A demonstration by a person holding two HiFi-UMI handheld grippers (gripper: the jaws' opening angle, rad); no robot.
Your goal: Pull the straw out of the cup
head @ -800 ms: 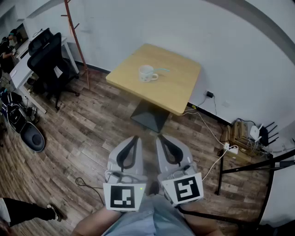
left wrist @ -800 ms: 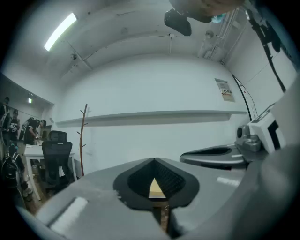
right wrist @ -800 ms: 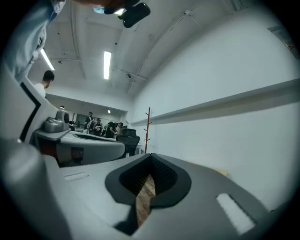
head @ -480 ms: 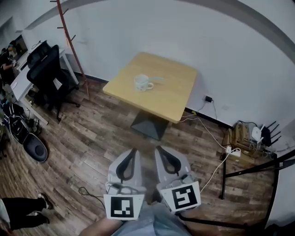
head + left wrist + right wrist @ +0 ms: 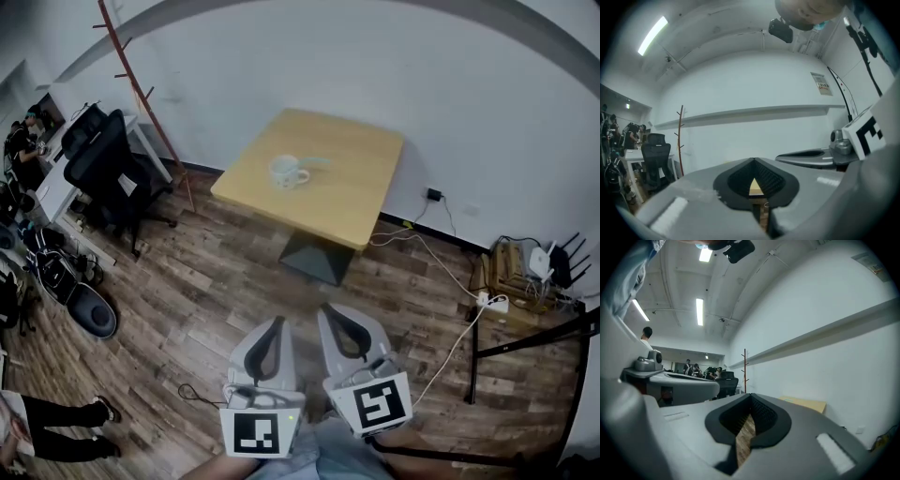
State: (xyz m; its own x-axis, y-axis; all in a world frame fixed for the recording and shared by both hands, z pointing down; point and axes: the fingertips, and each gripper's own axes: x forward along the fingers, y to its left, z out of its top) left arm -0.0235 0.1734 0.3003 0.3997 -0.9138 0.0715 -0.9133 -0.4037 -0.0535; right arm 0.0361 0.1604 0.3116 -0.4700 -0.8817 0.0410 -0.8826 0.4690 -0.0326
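White wall (image 5: 375,66), plank floor (image 5: 187,300), wooden table (image 5: 361,183), office chair (image 5: 108,173)

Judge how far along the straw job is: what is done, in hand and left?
Done: nothing; the straw sits in the cup on the table. In hand: the left gripper and right gripper are shut, empty, far from the table. Left: approach, grip the straw, pull it out.

White cup (image 5: 285,172) w/ pale-blue straw (image 5: 316,160), tan table (image 5: 361,192), brown wood-grain floor (image 5: 187,281).
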